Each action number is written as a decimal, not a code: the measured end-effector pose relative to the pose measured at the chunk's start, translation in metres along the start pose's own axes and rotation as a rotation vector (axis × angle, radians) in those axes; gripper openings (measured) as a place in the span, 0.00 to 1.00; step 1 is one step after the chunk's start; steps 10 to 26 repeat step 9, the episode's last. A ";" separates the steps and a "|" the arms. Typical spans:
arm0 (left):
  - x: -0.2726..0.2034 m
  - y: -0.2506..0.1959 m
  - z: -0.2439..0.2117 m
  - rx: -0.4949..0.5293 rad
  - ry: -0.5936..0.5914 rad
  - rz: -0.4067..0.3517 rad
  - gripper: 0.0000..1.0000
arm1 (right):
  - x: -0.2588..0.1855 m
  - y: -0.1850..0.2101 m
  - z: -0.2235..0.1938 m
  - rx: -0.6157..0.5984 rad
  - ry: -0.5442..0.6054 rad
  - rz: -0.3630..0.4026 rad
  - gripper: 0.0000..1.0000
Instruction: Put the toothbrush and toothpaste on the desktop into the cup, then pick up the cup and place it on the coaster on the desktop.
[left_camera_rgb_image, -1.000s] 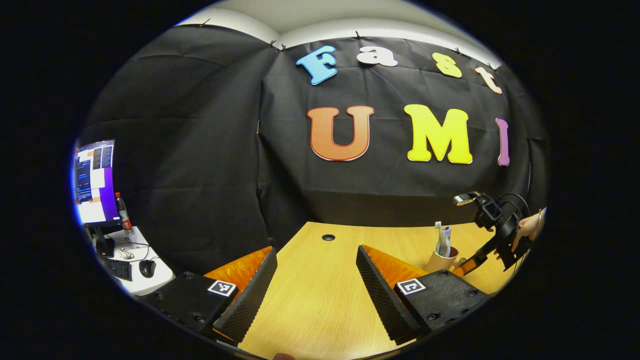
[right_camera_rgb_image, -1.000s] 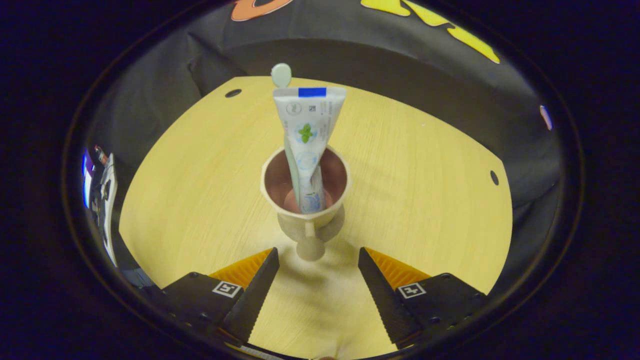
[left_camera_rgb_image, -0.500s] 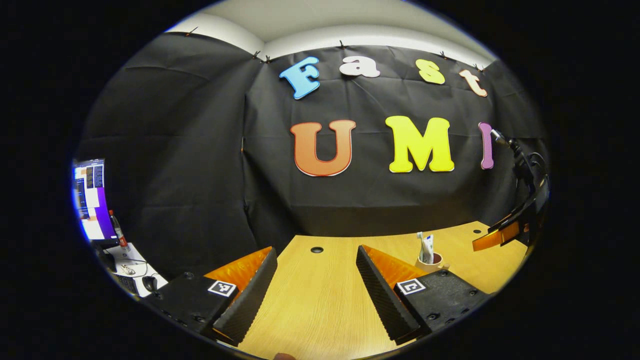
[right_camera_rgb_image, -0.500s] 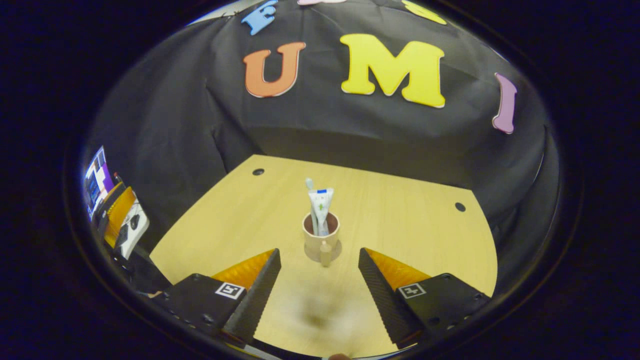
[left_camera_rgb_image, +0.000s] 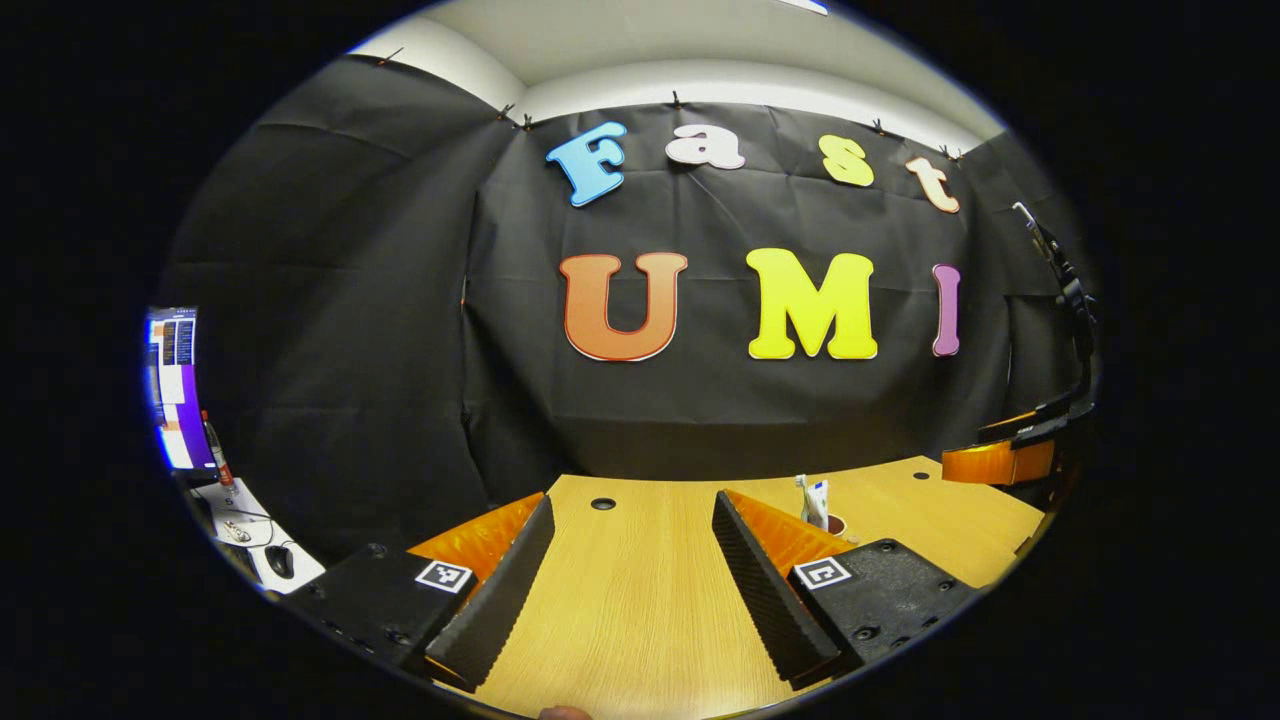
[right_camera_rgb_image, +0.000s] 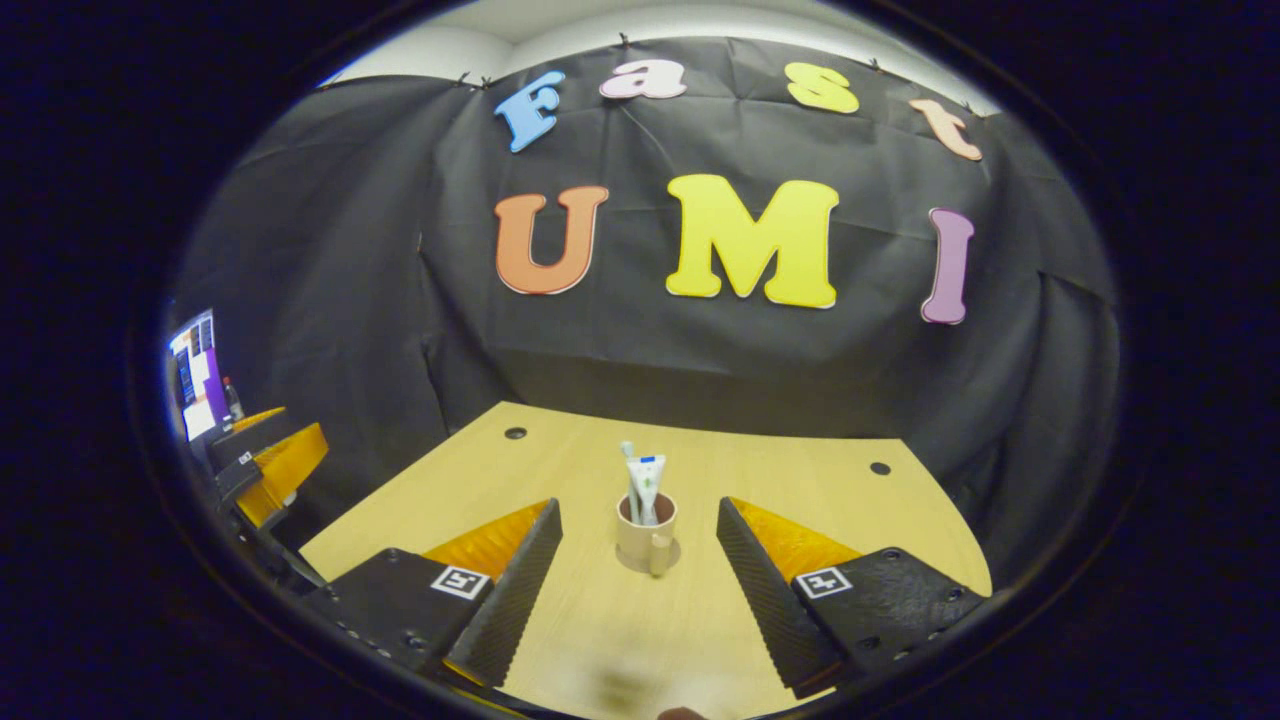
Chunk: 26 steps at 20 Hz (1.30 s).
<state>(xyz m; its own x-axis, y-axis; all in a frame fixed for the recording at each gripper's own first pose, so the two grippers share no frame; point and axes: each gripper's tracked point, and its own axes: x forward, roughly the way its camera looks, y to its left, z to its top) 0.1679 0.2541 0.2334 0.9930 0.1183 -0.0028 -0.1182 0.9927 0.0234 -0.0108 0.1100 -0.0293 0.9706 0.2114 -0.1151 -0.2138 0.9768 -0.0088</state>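
The right gripper (right_camera_rgb_image: 638, 590) is held level above the desk (right_camera_rgb_image: 800, 480), fingers wide apart and holding nothing, with the cup (right_camera_rgb_image: 646, 533) at 12 o'clock on its coaster (right_camera_rgb_image: 672, 559), toothbrush (right_camera_rgb_image: 629, 462) and toothpaste (right_camera_rgb_image: 647, 482) standing upright inside. The left gripper (left_camera_rgb_image: 632, 590), also level and spread wide with nothing between its fingers, has the cup (left_camera_rgb_image: 834, 523) at 2 o'clock, partly hidden behind one finger.

Matt wood-grain desktop (right_camera_rgb_image: 800, 500), glossy cup (right_camera_rgb_image: 640, 540)
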 end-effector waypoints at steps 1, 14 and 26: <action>0.000 0.005 0.005 0.006 -0.012 0.016 1.00 | 0.001 0.002 0.001 -0.004 0.002 -0.001 0.95; 0.000 0.010 0.014 0.046 -0.035 0.036 1.00 | 0.012 0.003 0.003 -0.028 -0.019 -0.016 0.95; 0.000 0.010 0.014 0.046 -0.035 0.036 1.00 | 0.012 0.003 0.003 -0.028 -0.019 -0.016 0.95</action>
